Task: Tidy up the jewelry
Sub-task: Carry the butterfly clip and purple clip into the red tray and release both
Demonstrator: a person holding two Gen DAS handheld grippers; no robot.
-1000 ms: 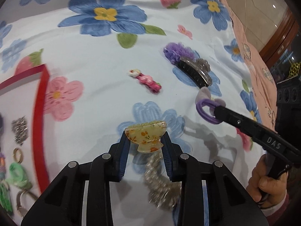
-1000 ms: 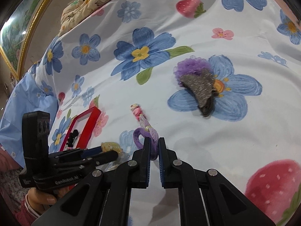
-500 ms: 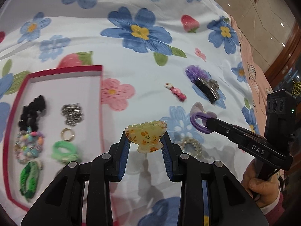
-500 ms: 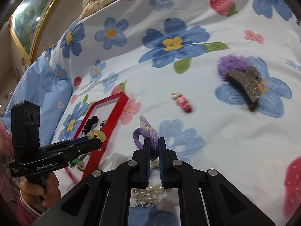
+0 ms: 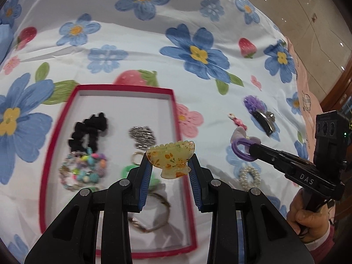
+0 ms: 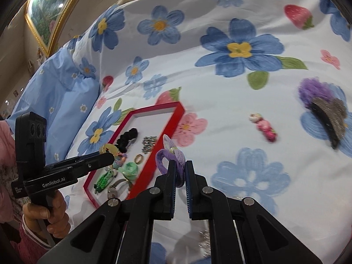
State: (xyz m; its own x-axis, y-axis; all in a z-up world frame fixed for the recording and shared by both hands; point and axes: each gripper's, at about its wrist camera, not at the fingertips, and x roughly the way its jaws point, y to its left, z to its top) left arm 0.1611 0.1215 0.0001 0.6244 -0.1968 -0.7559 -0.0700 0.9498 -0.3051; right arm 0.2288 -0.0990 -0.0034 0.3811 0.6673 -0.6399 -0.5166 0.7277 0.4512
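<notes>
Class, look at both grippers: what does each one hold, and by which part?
Left gripper: yellow floral claw clip, pinched at its sides. Right gripper: purple hair tie, pinched at the near side of its loop.

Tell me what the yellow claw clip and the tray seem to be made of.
Yellow claw clip: likely translucent glossy plastic or acetate with orange flecks; light passes through it. Tray: probably cardboard, with a thin red matte rim and flat white floor, though the blur leaves that open.
</notes>
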